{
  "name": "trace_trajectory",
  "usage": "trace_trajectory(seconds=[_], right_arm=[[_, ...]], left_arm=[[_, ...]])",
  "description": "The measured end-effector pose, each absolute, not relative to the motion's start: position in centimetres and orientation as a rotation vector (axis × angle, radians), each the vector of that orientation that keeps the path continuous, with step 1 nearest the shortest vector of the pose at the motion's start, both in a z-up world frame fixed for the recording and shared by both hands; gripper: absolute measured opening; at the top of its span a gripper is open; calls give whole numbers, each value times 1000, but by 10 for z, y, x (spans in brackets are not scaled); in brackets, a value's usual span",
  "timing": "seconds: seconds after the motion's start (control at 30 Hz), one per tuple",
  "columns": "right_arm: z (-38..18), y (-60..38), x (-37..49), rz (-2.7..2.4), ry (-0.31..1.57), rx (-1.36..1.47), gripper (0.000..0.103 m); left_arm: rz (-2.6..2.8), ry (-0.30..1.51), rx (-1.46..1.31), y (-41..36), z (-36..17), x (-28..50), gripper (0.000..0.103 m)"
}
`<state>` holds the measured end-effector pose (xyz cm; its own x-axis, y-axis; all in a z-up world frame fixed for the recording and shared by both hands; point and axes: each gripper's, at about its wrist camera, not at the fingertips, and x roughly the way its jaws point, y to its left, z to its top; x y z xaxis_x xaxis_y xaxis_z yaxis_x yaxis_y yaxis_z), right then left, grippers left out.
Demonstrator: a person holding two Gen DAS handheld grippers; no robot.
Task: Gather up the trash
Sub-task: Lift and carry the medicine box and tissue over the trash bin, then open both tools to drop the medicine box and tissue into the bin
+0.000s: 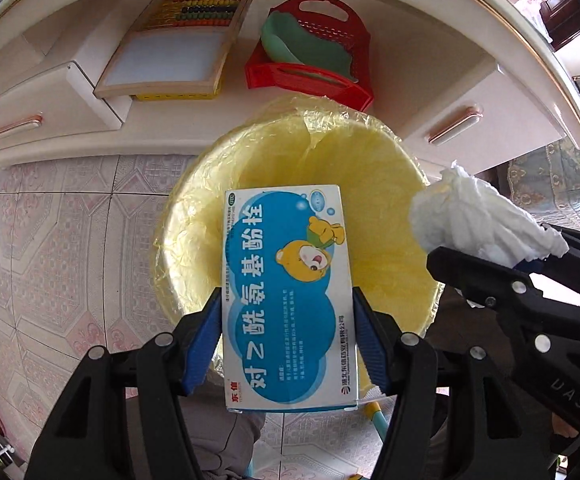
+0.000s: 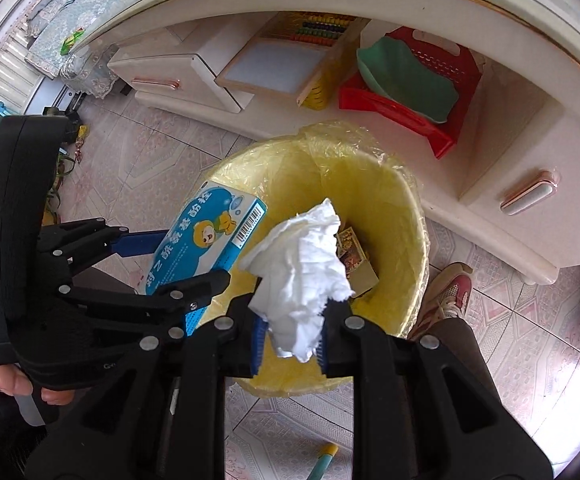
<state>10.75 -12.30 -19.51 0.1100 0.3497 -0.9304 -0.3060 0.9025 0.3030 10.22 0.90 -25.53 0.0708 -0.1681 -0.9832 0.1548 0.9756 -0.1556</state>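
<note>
My left gripper point(image 1: 288, 328) is shut on a blue and white medicine box point(image 1: 286, 280) with a cartoon bear, held over the yellow-lined trash bin point(image 1: 389, 160). My right gripper point(image 2: 290, 340) is shut on a crumpled white tissue point(image 2: 301, 272), also over the bin point(image 2: 393, 208). The box point(image 2: 206, 240) and left gripper point(image 2: 170, 264) show at the left of the right wrist view. The tissue point(image 1: 469, 216) and right gripper point(image 1: 501, 268) show at the right of the left wrist view. A small brown box point(image 2: 353, 256) lies inside the bin.
A white cabinet point(image 1: 50, 100) with drawers stands behind the bin. In its open shelf sit an abacus board point(image 1: 174, 48) and a red basket point(image 1: 321, 60) holding a green dish. A shoe point(image 2: 449, 292) stands on the tiled floor right of the bin.
</note>
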Motion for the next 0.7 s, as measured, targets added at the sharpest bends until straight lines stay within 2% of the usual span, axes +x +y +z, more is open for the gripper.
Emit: trace_trajectory(seconds=[0.43,0.7], right_arm=[[-240,-122,113,461,1452,30,20],[-248,-122,118,457,1464,37,21]], left_arm=[[-235,1538,0,0,-292,102,61],[-205,1528,16,4,-292,103,68]])
